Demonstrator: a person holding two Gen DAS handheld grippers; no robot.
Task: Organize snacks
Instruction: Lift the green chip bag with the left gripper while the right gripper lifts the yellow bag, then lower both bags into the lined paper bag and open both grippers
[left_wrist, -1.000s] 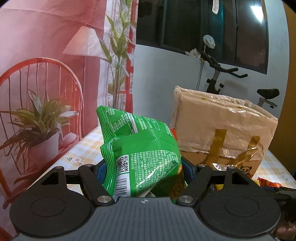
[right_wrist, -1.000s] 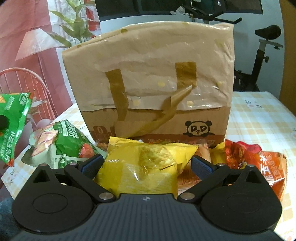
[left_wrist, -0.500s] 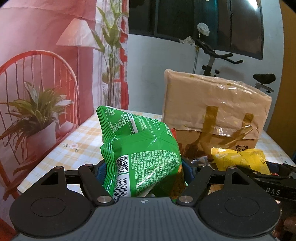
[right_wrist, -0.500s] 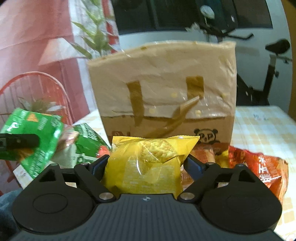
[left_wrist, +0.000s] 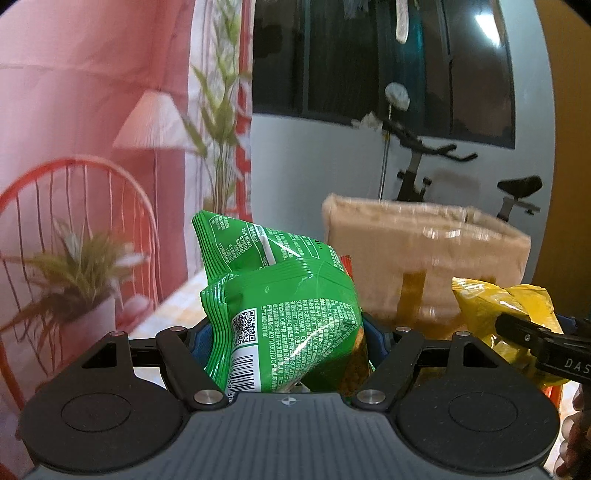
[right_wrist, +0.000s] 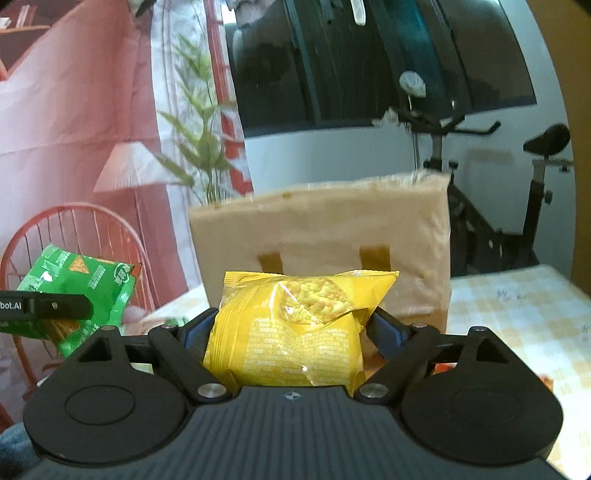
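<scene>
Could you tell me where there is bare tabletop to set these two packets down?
Bare checked cloth lies right of the paper bag. A strip of table left of the bag also looks free. The near right, by red wrappers, looks crowded.

Right tongs read "DAS"; left tongs "bot.AI".

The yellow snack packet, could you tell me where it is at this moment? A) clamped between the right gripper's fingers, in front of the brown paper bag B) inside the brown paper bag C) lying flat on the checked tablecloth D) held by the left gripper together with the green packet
A: the yellow snack packet sits pinched in the right gripper, with the brown paper bag standing behind it.
</scene>
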